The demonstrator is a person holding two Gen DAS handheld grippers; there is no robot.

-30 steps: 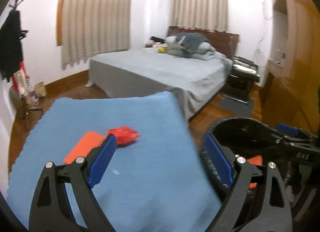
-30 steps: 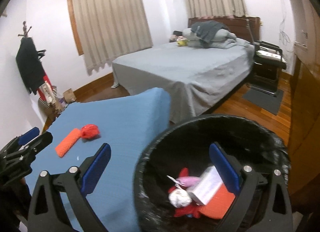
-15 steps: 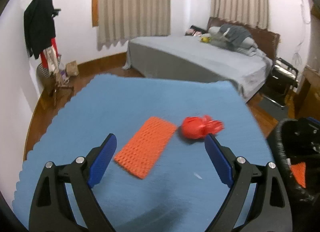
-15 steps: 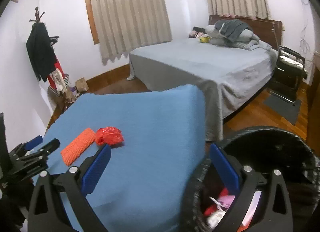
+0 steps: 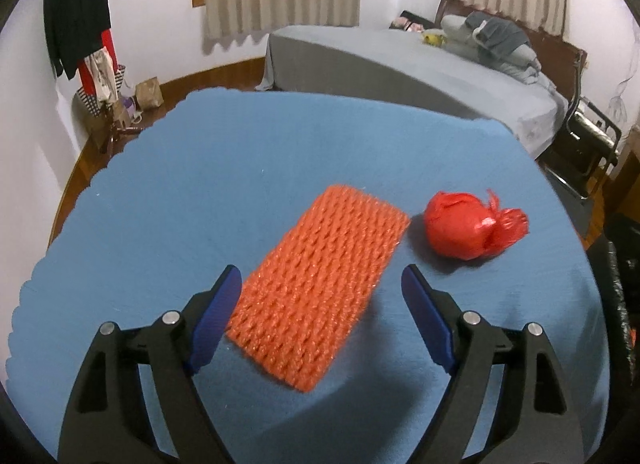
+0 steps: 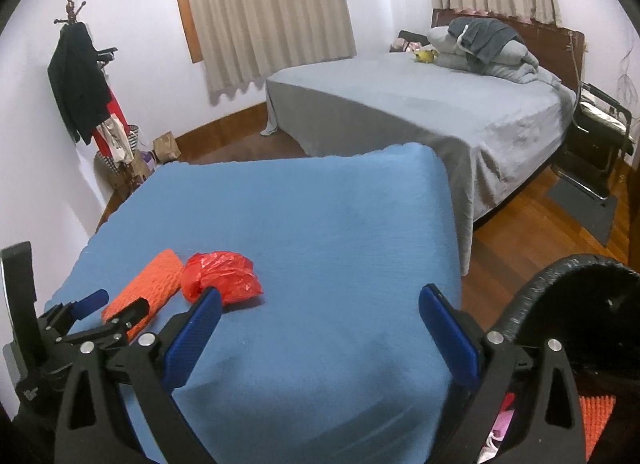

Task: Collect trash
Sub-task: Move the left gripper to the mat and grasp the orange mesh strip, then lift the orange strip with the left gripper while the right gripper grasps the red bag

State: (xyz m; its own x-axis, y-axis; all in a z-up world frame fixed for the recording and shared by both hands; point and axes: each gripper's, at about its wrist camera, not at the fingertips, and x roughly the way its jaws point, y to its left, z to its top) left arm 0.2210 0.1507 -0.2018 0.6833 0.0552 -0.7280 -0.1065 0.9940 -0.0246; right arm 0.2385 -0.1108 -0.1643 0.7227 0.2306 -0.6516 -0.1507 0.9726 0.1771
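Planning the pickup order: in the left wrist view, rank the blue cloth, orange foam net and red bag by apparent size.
1. blue cloth, largest by far
2. orange foam net
3. red bag, smallest, though it lies slightly farther from the camera

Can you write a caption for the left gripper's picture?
Left gripper, closing on nothing yet, over orange foam net beside red bag.

foam net (image 5: pixel 320 292): rough | bag (image 5: pixel 468 229): glossy plastic | tablecloth (image 5: pixel 200 191): matt cloth

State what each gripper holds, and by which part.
Nothing is held. The left gripper is closing astride the orange foam net without touching it; the right gripper stands open, empty.
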